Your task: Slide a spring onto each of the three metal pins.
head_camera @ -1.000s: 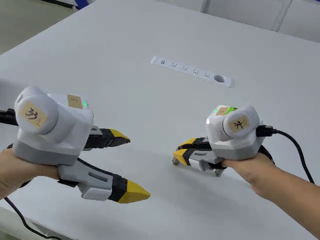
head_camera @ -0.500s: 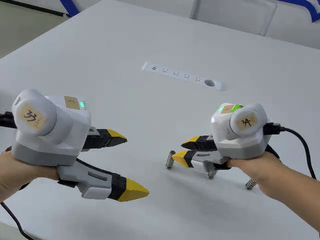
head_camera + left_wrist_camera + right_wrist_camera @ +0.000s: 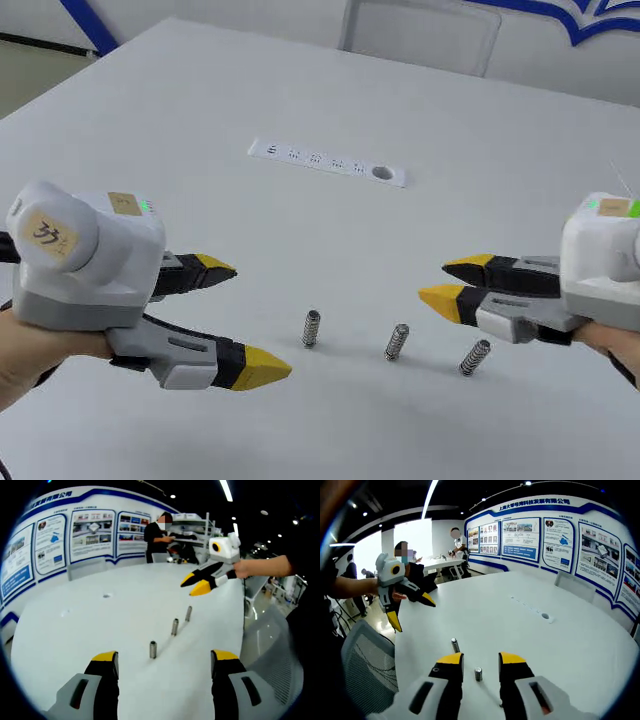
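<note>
A row of upright springs (image 3: 397,342) runs from 3 o'clock of the wide-spread left gripper (image 3: 250,318) to 5 o'clock of the narrow-gapped, empty right gripper (image 3: 445,282).

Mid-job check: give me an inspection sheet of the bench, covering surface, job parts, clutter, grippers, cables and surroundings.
Surface: white table, no marks seen.
Job's things: three springs standing in a row, apart; pins inside cannot be confirmed.
Clutter: power strip, nothing plugged in.
Grippers: left gripper open wide; right gripper open narrowly; both hold nothing.
Cables: black lead behind the left gripper.
Surroundings: chair at the far side; wall posters; people in the background.
</note>
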`<state>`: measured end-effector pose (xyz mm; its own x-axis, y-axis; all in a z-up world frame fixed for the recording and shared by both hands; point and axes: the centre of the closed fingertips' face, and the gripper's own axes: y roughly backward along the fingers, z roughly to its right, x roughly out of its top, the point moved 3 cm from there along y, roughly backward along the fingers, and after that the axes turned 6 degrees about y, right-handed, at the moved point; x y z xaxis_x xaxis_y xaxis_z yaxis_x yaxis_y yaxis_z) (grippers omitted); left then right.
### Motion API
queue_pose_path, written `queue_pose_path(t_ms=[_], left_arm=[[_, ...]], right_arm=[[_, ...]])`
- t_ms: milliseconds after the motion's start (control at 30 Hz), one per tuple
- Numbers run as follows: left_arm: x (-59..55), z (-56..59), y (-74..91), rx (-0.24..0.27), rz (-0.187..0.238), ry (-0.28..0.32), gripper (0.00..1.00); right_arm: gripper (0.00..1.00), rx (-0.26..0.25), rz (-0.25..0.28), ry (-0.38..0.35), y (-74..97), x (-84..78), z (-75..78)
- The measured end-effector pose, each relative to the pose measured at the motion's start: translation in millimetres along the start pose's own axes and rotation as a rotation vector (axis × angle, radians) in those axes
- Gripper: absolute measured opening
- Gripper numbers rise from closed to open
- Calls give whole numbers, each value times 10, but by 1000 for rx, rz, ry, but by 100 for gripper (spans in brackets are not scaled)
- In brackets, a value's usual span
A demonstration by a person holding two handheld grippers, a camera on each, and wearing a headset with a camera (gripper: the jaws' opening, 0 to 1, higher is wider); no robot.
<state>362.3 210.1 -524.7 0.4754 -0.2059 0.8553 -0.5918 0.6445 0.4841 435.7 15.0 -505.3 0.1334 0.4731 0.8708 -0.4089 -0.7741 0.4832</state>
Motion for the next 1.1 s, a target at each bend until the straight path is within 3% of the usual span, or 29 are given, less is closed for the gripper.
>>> queue_pose_path(t_ms=[200, 333, 467, 567, 700, 800, 900, 1100], left_arm=[[93, -37, 3, 11, 29, 14, 79], [100, -58, 4, 14, 15, 18, 80], [138, -22, 2, 1, 16, 16, 81], [133, -3, 1, -8, 10, 12, 83], [30, 62, 10, -28, -55, -38, 86], [-2, 77, 21, -34, -70, -33, 88], [12, 112, 28, -52, -64, -5, 93], [66, 126, 46, -53, -50, -6, 97]], right_arm=[[37, 17, -21, 13, 349, -230, -59], [44, -20, -47, 11, 521, -374, -20], [57, 1, -75, 55, 673, -466, -81], [60, 1, -106, 62, 759, -547, -75], [66, -27, -124, 49, 874, -624, -19], [69, -41, -145, 44, 935, -674, -1], [72, -58, -154, 52, 976, -693, 13], [75, -70, -151, 43, 1009, -701, 16]])
